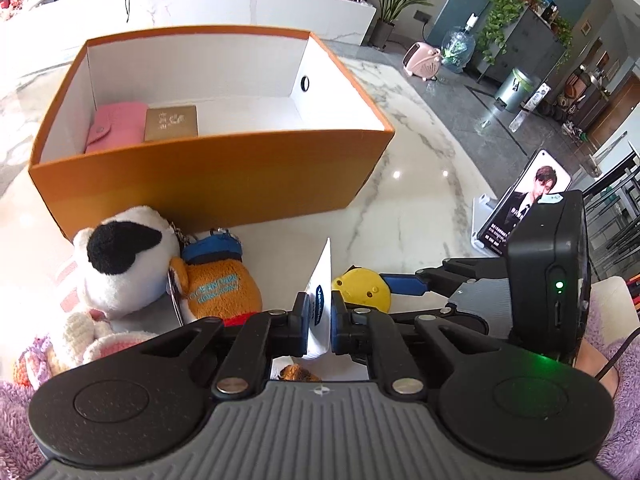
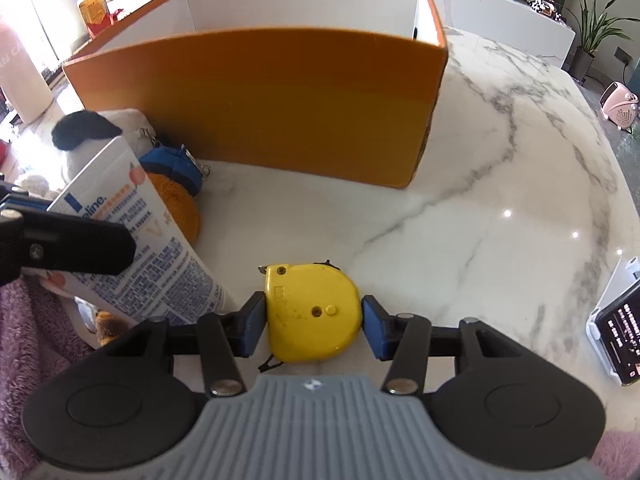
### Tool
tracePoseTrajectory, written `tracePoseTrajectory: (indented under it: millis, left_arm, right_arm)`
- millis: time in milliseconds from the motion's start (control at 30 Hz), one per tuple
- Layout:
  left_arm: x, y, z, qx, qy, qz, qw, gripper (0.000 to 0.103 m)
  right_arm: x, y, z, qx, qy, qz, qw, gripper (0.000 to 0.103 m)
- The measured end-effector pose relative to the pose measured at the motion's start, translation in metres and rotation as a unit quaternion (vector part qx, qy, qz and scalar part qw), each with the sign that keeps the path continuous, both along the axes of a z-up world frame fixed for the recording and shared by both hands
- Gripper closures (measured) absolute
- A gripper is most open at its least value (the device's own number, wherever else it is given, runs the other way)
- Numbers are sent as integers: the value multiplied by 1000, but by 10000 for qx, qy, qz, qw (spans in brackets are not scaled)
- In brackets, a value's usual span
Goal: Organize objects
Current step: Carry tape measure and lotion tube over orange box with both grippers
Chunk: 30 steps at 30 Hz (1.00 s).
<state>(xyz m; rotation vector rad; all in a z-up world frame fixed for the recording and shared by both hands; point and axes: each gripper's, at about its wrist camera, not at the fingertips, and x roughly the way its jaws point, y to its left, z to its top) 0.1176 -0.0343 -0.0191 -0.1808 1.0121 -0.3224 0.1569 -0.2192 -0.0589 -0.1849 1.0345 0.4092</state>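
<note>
A: Marble tabletop (image 2: 500, 168), white with grey veins, carries everything. Left gripper (image 1: 320, 320)?

B: Clenched on a white Vaseline tube (image 1: 322, 280). Edge-on in its own wrist view, long axis running up and away from the pads toward the orange box (image 1: 208, 184). The right wrist view shows the tube's broad printed face, leaning up-left.

A: Right gripper (image 2: 314, 320)?

B: Tilted steeply down at the table, blue pads either side of a yellow tape measure (image 2: 312, 312) lying flat. Left pad touching or nearly so; a slim gap at the right pad. Not gripping.

A: Outward from there?

B: Orange plush keychain (image 1: 224, 292) with a blue cap, then a white plush with a black ear (image 1: 120, 260), both against the box's near wall.

A: Inside the box?

B: Only the left view sees in: pink wallet (image 1: 116, 124) and gold card box (image 1: 172, 122), side by side at the left end. The right view gives just the outer wall. Phone on a stand (image 2: 616, 340) sits at far right.
</note>
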Motion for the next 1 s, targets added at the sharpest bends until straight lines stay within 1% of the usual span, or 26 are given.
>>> tracePoseTrajectory:
  millis: [167, 300, 467, 567, 700, 800, 1000]
  left_arm:
    - [-3, 10, 22, -135, -245, 28, 9996, 92]
    - [1, 21, 47, -177, -522, 53, 9985, 92]
    - [11, 35, 77, -167, -886, 131, 9958, 92]
    - [20, 44, 90, -140, -1045, 179, 9943, 92]
    - [37, 58, 97, -28, -1178, 332, 9925, 92]
    - [53, 70, 96, 63, -1185, 466, 9918, 92]
    - [84, 88, 87, 322, -1119, 666, 9910, 92]
  right_arm:
    - [-2, -6, 26, 264, -183, -35, 9995, 50]
    - [0, -5, 59, 520, -472, 9, 9975, 50]
    - [5, 7, 105, 851, -847, 108, 9927, 50]
    - [16, 19, 122, 951, -966, 191, 9906, 50]
    - [33, 38, 131, 1010, -1100, 272, 9884, 50]
    - [52, 50, 135, 1117, -1059, 260, 9877, 50]
    - [95, 77, 121, 1069, -846, 157, 9905, 50]
